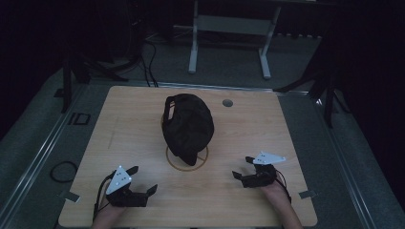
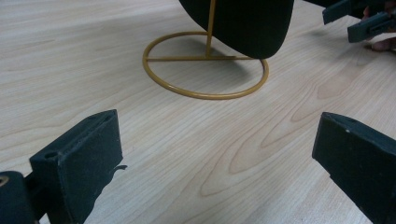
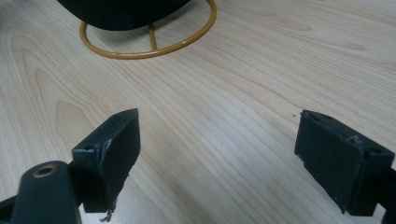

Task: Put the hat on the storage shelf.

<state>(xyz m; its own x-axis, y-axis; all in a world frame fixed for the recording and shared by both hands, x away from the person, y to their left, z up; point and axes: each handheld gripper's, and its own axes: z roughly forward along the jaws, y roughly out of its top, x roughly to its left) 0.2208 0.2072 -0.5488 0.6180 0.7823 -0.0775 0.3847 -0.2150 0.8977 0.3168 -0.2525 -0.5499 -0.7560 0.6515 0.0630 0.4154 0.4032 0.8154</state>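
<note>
Right now you are holding both grippers low over the desk (image 1: 133, 124), fingers spread wide and gripping nothing: left gripper (image 1: 142, 179), right gripper (image 1: 241, 166). Between and beyond them, the black cap (image 1: 187, 126) is sitting on its yellow wire stand (image 2: 205, 65), well apart from both.

Black cap (image 1: 187, 126) on yellow wire stand (image 1: 173, 162), wooden table (image 1: 119, 129), left gripper (image 1: 142, 180) and right gripper (image 1: 241, 168) gaping, empty.

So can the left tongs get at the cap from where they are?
Probably yes. The left tongs are open and aimed at the cap on its stand, with bare table between them.
</note>
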